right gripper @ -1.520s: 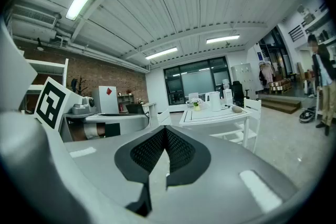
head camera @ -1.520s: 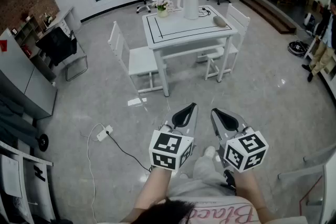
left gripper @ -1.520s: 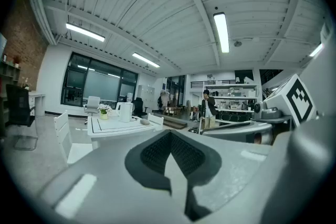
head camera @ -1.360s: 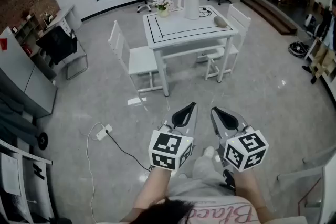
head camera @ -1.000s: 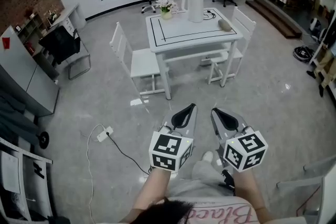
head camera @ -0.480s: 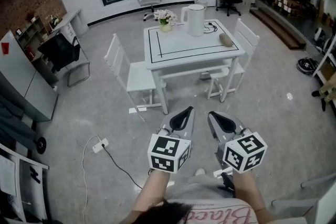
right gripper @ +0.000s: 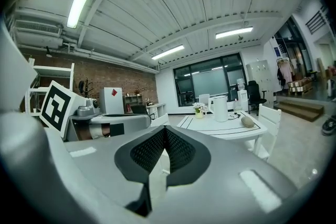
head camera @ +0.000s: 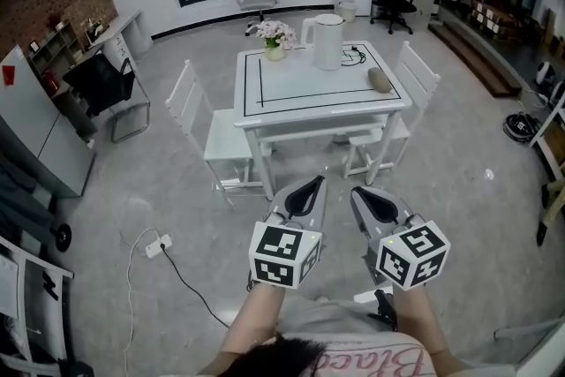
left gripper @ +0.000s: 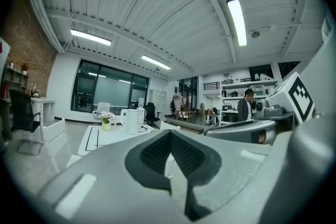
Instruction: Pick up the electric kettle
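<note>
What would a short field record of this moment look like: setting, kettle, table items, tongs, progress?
Setting: office-like room; white table ahead, with a left chair and a right chair
Kettle: white electric kettle, upright near the table's far edge, cord beside it
Other table items: flower vase left of the kettle; greyish oval object near the right edge
Left tongs: shut, empty, short of the table
Right tongs: shut, empty, likewise
Progress: kettle untouched
</note>
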The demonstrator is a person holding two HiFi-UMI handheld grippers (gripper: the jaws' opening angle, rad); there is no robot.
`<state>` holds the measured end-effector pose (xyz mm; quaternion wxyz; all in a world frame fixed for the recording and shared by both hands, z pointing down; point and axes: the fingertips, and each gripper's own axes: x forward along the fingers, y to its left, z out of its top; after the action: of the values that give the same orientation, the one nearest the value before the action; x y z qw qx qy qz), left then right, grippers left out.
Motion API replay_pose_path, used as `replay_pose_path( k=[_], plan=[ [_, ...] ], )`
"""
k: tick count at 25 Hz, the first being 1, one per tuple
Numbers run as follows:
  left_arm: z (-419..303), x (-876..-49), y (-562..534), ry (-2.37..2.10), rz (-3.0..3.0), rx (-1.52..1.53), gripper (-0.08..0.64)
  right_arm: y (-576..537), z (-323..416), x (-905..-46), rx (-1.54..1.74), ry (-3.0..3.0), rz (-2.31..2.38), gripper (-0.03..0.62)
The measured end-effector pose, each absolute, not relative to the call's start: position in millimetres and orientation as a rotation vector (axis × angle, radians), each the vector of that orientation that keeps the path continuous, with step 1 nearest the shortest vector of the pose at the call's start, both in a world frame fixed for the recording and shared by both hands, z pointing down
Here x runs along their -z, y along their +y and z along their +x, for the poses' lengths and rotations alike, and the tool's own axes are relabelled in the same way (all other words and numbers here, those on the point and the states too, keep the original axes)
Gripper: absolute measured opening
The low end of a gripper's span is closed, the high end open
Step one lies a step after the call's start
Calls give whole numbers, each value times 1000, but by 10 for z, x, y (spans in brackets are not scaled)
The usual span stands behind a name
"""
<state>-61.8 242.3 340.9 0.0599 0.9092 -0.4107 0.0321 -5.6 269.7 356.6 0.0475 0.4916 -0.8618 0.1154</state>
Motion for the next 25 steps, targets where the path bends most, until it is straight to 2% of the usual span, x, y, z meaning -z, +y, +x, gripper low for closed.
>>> replay_pose_path(
  k=[15,25],
  plan=[
    [-332,-3535,1831,-1249,2753,-133,1,2079,260,-3696,-417,-2650,1520,26],
    [-189,-3547,970,-1242,2755,-129,1,1251,391,-3720,-416,-2633,1531,26]
  ],
)
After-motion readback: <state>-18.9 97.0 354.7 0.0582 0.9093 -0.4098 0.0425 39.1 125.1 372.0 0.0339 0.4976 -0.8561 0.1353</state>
